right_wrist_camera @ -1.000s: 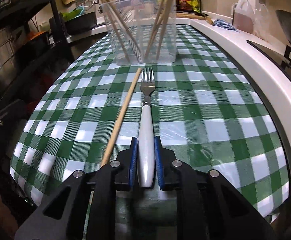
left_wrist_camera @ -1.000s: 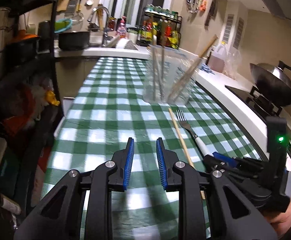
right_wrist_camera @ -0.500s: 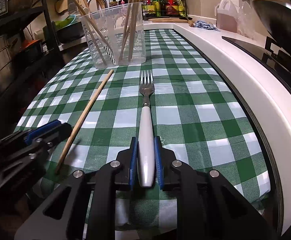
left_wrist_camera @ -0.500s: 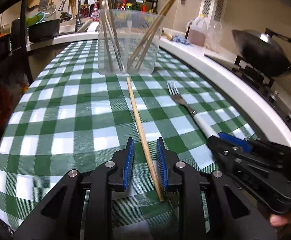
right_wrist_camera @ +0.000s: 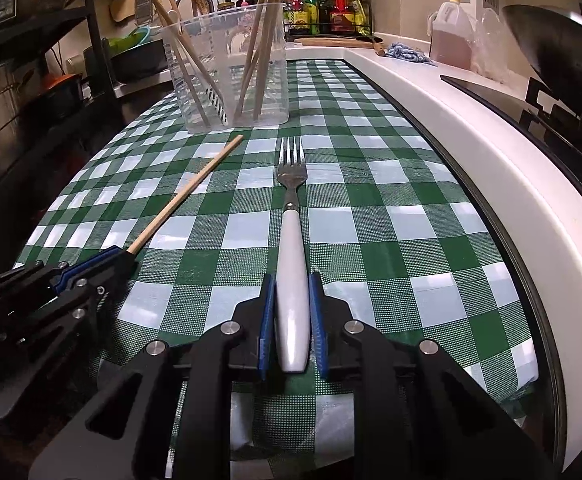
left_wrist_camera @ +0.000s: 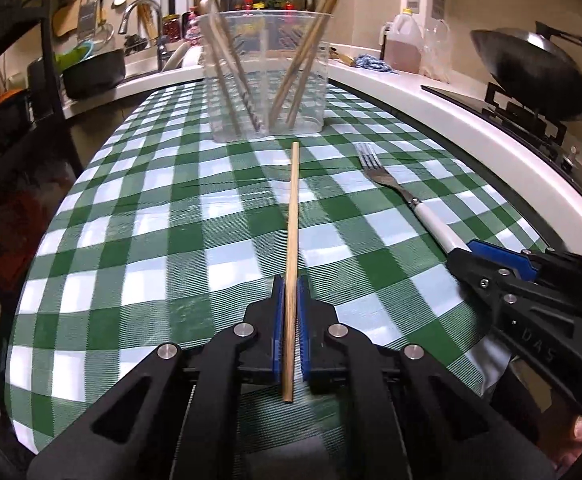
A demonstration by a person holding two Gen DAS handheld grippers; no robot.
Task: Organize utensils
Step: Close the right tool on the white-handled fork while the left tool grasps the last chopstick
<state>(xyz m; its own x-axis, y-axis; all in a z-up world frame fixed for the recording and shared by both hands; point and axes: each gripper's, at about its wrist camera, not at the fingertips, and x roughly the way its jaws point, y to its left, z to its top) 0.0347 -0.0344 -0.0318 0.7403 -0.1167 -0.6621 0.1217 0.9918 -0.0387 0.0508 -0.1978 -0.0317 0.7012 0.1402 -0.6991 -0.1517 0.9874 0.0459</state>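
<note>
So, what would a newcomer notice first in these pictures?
First, the green checked tablecloth that fills both views. On it, the left gripper is shut on a wooden chopstick, and the right gripper on a white-handled fork. Behind them stands a clear container holding more chopsticks.

Left gripper [left_wrist_camera: 290, 312] just clamped its fingers; right gripper [right_wrist_camera: 290, 312] grips, both angled downward.

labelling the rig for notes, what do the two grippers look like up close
Both match: the left gripper and right gripper have matte black angular linkage arms with silver round pivot pins and blue ribbed pads. The right gripper's body bears faint embossed letters.
</note>
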